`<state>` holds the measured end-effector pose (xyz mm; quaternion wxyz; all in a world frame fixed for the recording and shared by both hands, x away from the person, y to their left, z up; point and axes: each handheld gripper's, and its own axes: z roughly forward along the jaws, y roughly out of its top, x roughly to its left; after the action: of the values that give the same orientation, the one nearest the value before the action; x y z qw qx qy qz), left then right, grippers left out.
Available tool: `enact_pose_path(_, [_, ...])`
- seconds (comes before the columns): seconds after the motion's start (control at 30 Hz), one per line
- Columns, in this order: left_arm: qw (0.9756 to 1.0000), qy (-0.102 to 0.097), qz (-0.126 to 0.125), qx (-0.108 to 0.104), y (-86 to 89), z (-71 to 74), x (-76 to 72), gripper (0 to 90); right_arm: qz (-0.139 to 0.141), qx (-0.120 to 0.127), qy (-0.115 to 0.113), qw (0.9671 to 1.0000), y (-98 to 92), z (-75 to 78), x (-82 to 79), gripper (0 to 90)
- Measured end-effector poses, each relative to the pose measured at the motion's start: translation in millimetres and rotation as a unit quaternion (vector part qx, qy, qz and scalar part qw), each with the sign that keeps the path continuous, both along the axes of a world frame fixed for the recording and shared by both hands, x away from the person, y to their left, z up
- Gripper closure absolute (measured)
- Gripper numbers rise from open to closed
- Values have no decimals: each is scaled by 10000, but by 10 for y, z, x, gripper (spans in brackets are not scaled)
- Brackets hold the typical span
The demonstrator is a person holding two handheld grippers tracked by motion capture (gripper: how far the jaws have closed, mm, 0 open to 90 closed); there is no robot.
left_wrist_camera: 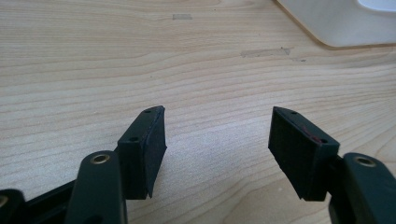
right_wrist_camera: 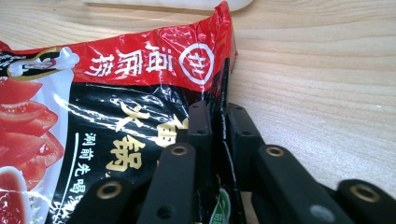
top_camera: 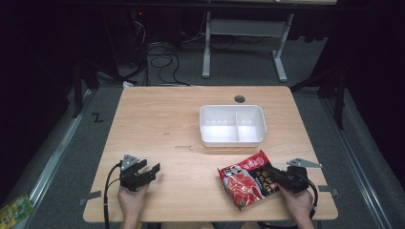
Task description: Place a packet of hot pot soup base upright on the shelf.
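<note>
1. High view: the red sauce packet (top_camera: 248,180) lay flat near the front right edge of the wooden table (top_camera: 157,119), just in front of the white two-compartment tray (top_camera: 232,125) but apart from it. The right gripper (top_camera: 279,180) had closed on the packet's right edge. The left gripper (top_camera: 152,171) rested at the front left, well apart from the packet, jaws spread and holding nothing.

2. Left gripper view: jaws stood wide over bare wood; the tray's corner (left_wrist_camera: 336,23) showed at upper right. Judged idle; best kept where it was, out of the carry path.

3. Right gripper view: the right gripper (right_wrist_camera: 215,121) pinched the packet's (right_wrist_camera: 116,93) sealed side edge between narrow jaws, the film creased and standing up at the bite. The tray's near rim (right_wrist_camera: 177,3) showed just beyond the packet.

4. Judgement: the step looked like lifting the packet toward the tray. The bite sat on a thin glossy margin, so slip seemed the risk. A firm squeeze, a slow straight lift until the hanging end cleared the rim, then a low release over one compartment would serve best.
</note>
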<state>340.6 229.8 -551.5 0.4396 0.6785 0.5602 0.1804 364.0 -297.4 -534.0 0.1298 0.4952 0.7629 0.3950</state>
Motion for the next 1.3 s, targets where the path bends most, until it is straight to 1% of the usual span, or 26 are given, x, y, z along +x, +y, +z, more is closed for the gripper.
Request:
enact_pose_path(0.13, [10000, -4, 17, 19, -3, 1, -1, 371, 24, 85, 5, 10000, -20, 6, -1, 869])
enact_pose_path(0.2, [10000, -1, 8, -4, 0, 0, 1, 371, 61, 25, -32, 10000, -17, 19, 1, 872])
enact_pose_path(0.3, [10000, -2, 4, 16, -4, 1, 0, 371, 102, -55, -72, 9999, 0, 64, -5, 877])
enact_pose_path(0.37, [10000, 4, -2, 10, -2, 1, 1, 370, 156, -7, -93, 9998, -20, 74, 8, 879])
enact_pose_path(0.4, [10000, 7, -2, 11, -2, 1, 2, 370, 137, 68, -73, 9999, -24, 81, 7, 880])
enact_pose_path(0.5, [10000, 4, 1, 14, -3, 1, 1, 370, 165, 103, -126, 9997, -26, 115, 5, 881])
enact_pose_path(0.53, [10000, 4, 0, 16, -3, 1, 1, 370, 171, 163, -129, 9996, -28, 145, 1, 881])
enact_pose_path(0.57, [10000, 3, -3, 13, -4, 1, 1, 370, 249, 166, -221, 9993, -39, 169, 10, 882])
enact_pose_path(0.6, [10000, 6, -7, 27, -4, 1, 1, 370, 237, 197, -202, 9993, -33, 196, 3, 882])
enact_pose_path(0.7, [10000, 0, -2, 34, -7, 1, 1, 370, 360, 141, -370, 9986, -9, 316, 5, 883])
enact_pose_path(0.77, [10000, -5, 1, 18, -5, 1, 0, 370, 377, 136, -401, 9984, 8, 379, 5, 883])
enact_pose_path(0.8, [10000, -11, 11, 19, -4, 2, -3, 370, 433, 121, -456, 9979, 14, 417, 13, 883])
enact_pose_path(0.9, [10000, -23, 9, 8, 0, 0, -4, 370, 500, 238, -500, 9972, 20, 488, 28, 883])
enact_pose_path(0.97, [10000, -17, -8, 7, -3, 1, -2, 370, 566, 258, -559, 9965, 31, 547, 33, 884])
enact_pose_path(1.0, [10000, -17, -8, 7, -3, 1, -2, 370, 566, 258, -559, 9965, 31, 547, 33, 884])
enact_pose_path(1.1, [10000, -27, 7, 1, -3, 0, -3, 370, 642, 220, -667, 9955, 74, 657, 18, 884])
enact_pose_path(1.13, [10000, -27, 7, 1, -3, 0, -3, 370, 642, 220, -667, 9955, 74, 657, 18, 884])
enact_pose_path(1.2, [10000, -29, 5, 1, -4, 0, -3, 370, 750, 173, -787, 9939, 112, 743, 9, 883])
enact_pose_path(1.3, [10000, -33, 0, -1, -4, 0, -4, 369, 823, 136, -836, 9930, 143, 796, 4, 884])
